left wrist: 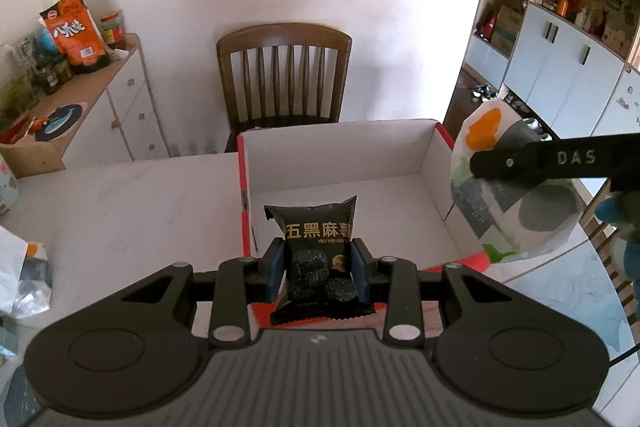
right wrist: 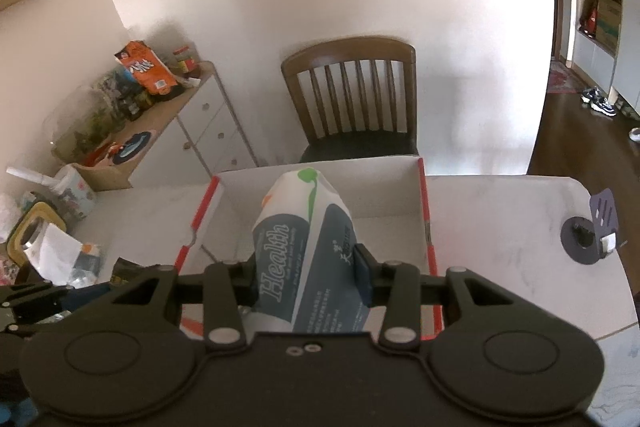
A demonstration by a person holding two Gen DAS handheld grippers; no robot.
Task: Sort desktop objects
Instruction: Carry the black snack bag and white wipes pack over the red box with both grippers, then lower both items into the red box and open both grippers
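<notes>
My left gripper (left wrist: 319, 269) is shut on a black snack packet (left wrist: 318, 247) with gold lettering and holds it over the near left part of the open white cardboard box (left wrist: 340, 155) with red edges. My right gripper (right wrist: 308, 273) is shut on a white and grey tissue pack (right wrist: 308, 247) marked "Health" and holds it over the same box (right wrist: 392, 187). In the left wrist view the tissue pack (left wrist: 508, 195) and the right gripper's finger (left wrist: 560, 159) show at the box's right side. The box interior looks bare.
A wooden chair (left wrist: 284, 79) stands behind the white table (left wrist: 120, 211). A sideboard (left wrist: 80, 99) with snack bags and jars stands at the left. Crumpled wrappers (right wrist: 68, 255) and a tin lie at the table's left. A dark round cable port (right wrist: 584, 239) sits at the table's right.
</notes>
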